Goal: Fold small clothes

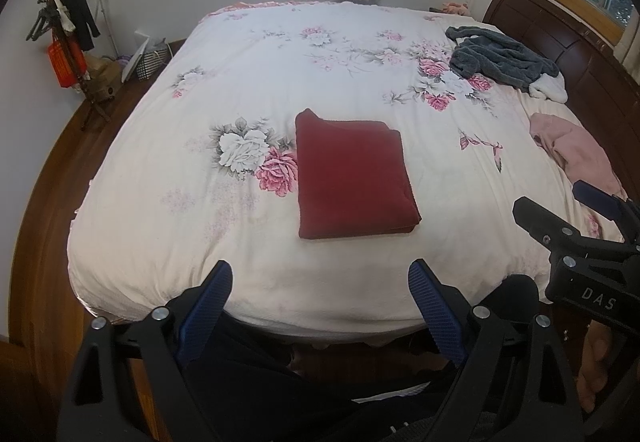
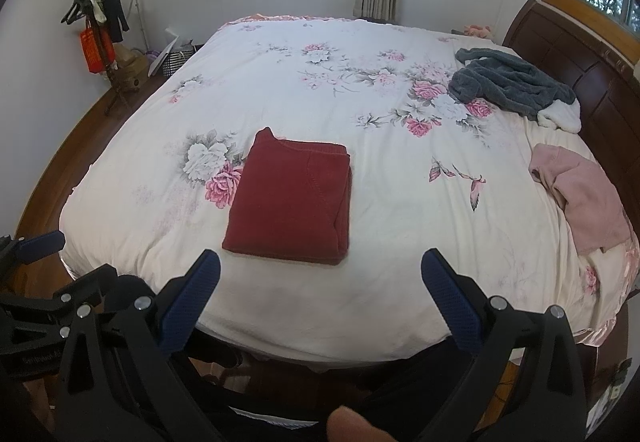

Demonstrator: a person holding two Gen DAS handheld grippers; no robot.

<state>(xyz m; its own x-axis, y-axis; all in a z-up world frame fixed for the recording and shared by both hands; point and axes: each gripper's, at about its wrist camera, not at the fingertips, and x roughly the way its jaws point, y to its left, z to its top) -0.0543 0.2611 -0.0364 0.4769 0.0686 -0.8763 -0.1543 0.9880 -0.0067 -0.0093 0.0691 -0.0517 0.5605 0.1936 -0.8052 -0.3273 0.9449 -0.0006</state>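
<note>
Red garment [image 1: 354, 178], folded into a compact rectangle, lying flat near the front edge of the floral bedspread [image 1: 248, 74], partly over a printed pink-and-white rose. It appears a soft, light knit: limp when lifted, prone to unfolding unless taken through all layers at once, and not fragile; the thick folded edge on its right side, or the two near corners, would likely offer the firmest purchase. Two further pieces lie well apart from it toward the headboard [image 2: 580, 82]: a grey fleecy garment [image 2: 512, 84] and a crumpled pink garment [image 2: 580, 194], both unfolded and, by the look of it, the work still outstanding. Left gripper [image 1: 320, 286] and right gripper [image 2: 320, 274] are held side by side just off the near edge of the bed, level and pointing across it, each with its blue-padded fingers [image 2: 448, 294] spread wide and holding nothing.
</note>
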